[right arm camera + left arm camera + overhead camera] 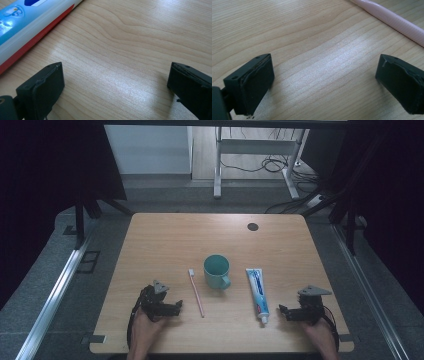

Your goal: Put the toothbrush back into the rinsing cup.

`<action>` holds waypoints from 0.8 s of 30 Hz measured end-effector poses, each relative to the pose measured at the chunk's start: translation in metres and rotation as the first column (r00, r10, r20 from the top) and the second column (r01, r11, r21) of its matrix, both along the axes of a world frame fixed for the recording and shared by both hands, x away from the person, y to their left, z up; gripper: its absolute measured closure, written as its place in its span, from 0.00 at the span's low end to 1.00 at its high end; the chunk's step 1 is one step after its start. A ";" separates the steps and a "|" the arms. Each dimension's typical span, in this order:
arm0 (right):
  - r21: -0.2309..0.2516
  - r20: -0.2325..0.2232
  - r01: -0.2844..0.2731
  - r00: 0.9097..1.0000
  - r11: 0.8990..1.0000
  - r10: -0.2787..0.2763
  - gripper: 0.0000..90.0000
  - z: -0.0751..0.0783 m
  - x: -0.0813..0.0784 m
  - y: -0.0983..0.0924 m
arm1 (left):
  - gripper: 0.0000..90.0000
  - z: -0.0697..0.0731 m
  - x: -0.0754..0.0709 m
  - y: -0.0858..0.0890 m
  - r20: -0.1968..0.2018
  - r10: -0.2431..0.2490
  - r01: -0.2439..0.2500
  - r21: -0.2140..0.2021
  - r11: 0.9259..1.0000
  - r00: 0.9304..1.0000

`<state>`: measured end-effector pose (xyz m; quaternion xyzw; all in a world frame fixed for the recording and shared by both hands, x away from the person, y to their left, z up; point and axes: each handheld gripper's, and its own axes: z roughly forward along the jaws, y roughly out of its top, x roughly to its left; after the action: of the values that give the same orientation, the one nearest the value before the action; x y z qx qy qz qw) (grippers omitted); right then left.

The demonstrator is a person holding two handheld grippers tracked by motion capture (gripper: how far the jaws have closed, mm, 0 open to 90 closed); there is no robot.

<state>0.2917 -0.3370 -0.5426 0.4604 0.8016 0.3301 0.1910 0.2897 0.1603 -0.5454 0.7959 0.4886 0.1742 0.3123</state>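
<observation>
Both hand-held grippers [176, 306] [283, 310] wide open, empty, flanking pink toothbrush [196, 292], teal mug [217, 271], seemingly blue-and-white toothpaste [257, 290].

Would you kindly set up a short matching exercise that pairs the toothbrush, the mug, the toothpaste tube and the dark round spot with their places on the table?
Things:
1. toothbrush
2. mug
3. toothpaste tube
4. dark round spot

Places:
A. far part of the table, right of centre
B. middle, between the two long items
C. nearest the left claw
D. nearest the right claw

Pairs: 1-C, 2-B, 3-D, 4-A
</observation>
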 end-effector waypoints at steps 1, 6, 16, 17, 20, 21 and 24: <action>0.001 -0.001 0.000 1.000 1.000 0.000 0.00 0.000 0.000 0.000 | 0.03 0.000 0.000 0.000 0.000 0.001 -0.001 0.000 1.000 1.000; 0.001 -0.001 0.000 1.000 1.000 0.000 0.00 0.000 0.000 0.000 | 0.03 0.000 0.000 0.000 0.000 0.002 -0.002 -0.001 1.000 1.000; 0.001 -0.001 0.000 1.000 1.000 0.000 0.00 0.000 0.000 0.000 | 0.00 0.000 0.001 -0.001 -0.007 -0.015 0.015 0.003 1.000 1.000; 0.000 0.000 0.000 1.000 1.000 0.000 0.00 0.000 0.000 0.000 | 0.00 0.000 0.001 0.000 -0.007 -0.015 0.015 0.003 1.000 1.000; 0.000 0.000 0.000 1.000 1.000 0.000 0.00 0.000 0.000 0.000 | 0.00 0.000 0.001 0.000 -0.006 -0.015 0.016 0.003 1.000 1.000; 0.001 -0.001 0.000 1.000 1.000 0.000 0.00 0.000 0.000 0.000 | 0.00 0.000 0.001 0.000 -0.006 -0.016 0.016 0.003 1.000 1.000; 0.001 -0.001 0.000 1.000 1.000 0.000 0.00 0.000 0.000 0.000 | 0.00 0.000 0.001 0.000 -0.007 -0.020 0.020 0.004 1.000 1.000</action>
<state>0.2917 -0.3370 -0.5426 0.4608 0.8014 0.3302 0.1907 0.2906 0.1603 -0.5455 0.8019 0.4815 0.1691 0.3106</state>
